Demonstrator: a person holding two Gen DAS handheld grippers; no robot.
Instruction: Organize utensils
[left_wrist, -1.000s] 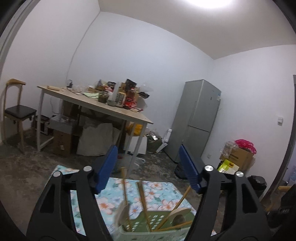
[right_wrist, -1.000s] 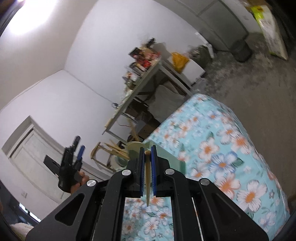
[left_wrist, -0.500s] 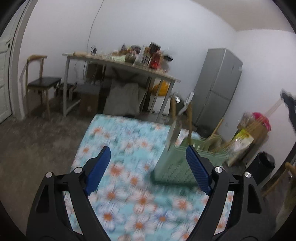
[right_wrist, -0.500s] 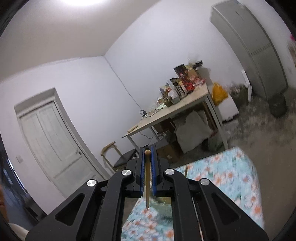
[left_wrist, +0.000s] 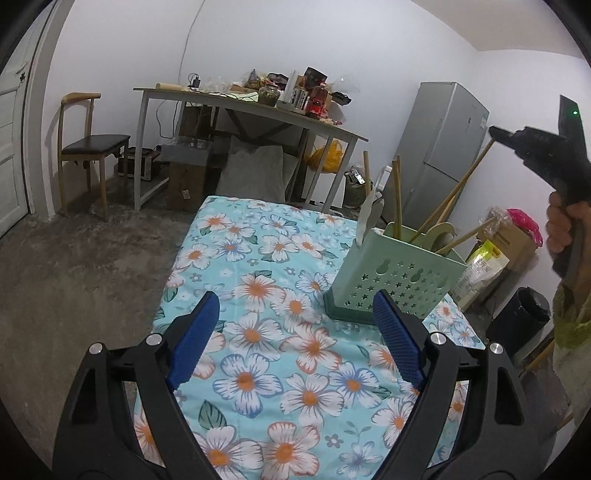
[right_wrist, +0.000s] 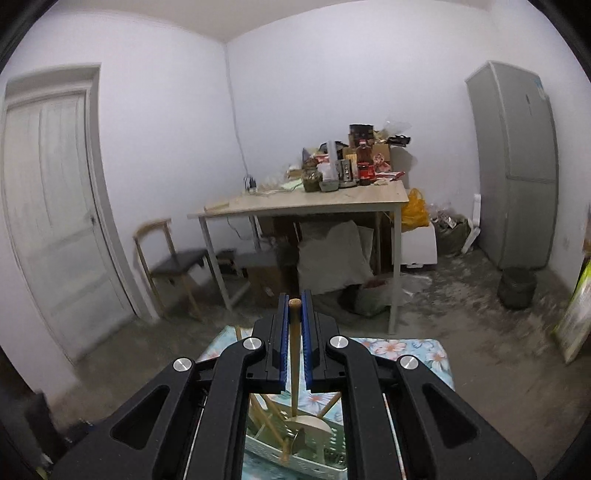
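Note:
A pale green perforated utensil basket (left_wrist: 397, 282) stands on the flowered tablecloth (left_wrist: 280, 354) and holds several wooden utensils and chopsticks (left_wrist: 398, 197). My left gripper (left_wrist: 295, 314) is open and empty, low over the cloth, just left of and in front of the basket. My right gripper (right_wrist: 294, 306) is shut on the handle of a wooden spoon (right_wrist: 294, 354). It hangs straight down with its bowl in the basket (right_wrist: 295, 446). The right gripper also shows in the left wrist view (left_wrist: 539, 147), above the basket.
A cluttered table (left_wrist: 255, 110) with boxes and sacks under it stands behind. A chair (left_wrist: 92, 144) and a door (right_wrist: 51, 221) are at the left. A grey fridge (left_wrist: 443, 147), a black bin (left_wrist: 524, 314) and cartons (left_wrist: 509, 243) are at the right.
My left gripper has tilted down and pulled back, so the cloth and basket now lie before it. My right gripper has swung upright above the basket with the spoon still held.

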